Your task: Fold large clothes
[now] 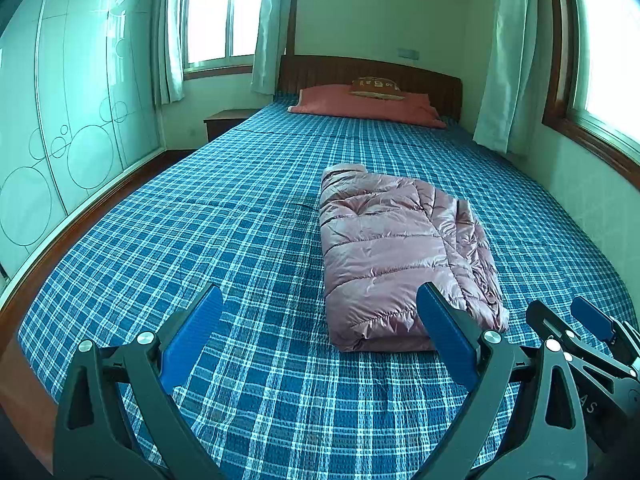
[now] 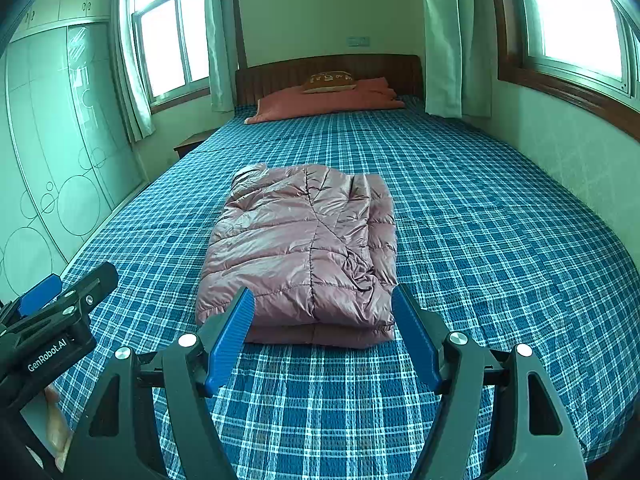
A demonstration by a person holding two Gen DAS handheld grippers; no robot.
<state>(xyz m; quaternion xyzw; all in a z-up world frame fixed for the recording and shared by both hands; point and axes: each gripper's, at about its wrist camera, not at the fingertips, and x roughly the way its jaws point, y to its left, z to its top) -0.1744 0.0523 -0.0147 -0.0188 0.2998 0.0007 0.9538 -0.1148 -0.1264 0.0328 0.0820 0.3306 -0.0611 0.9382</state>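
Left wrist view first. The left gripper (image 1: 319, 304) has its blue-padded fingers (image 1: 192, 336) spread wide apart with nothing between them but bedsheet. It hangs over the near end of the bed (image 1: 200, 220), which has a blue plaid sheet. The pink puffer jacket (image 1: 400, 252) is folded into a chunky rectangle and lies flat on the sheet, off to the right of centre in this view. The right-hand finger overlaps the jacket's near corner in the picture, but I can't tell if it's actually touching it. The right gripper (image 1: 576, 320) pokes in at the lower right edge, just beside the jacket's near right corner. Up at the far end there's a reddish pillow (image 1: 368, 106) against a dark wooden headboard (image 1: 340, 72), with a small brown cushion (image 1: 376, 87) on top of it. There's a frosted wardrobe (image 1: 80, 120) on the left, and curtained windows (image 1: 220, 12) on the left and right.

Right wrist view now. The right gripper (image 2: 323, 304) is also wide open and empty, and its fingers (image 2: 230, 336) frame the near edge of the jacket (image 2: 300, 248), which sits pretty much dead centre here. You can see the stacked layers along that near edge. The left gripper (image 2: 68, 292) shows at the lower left, to the left of the jacket and clear of it.
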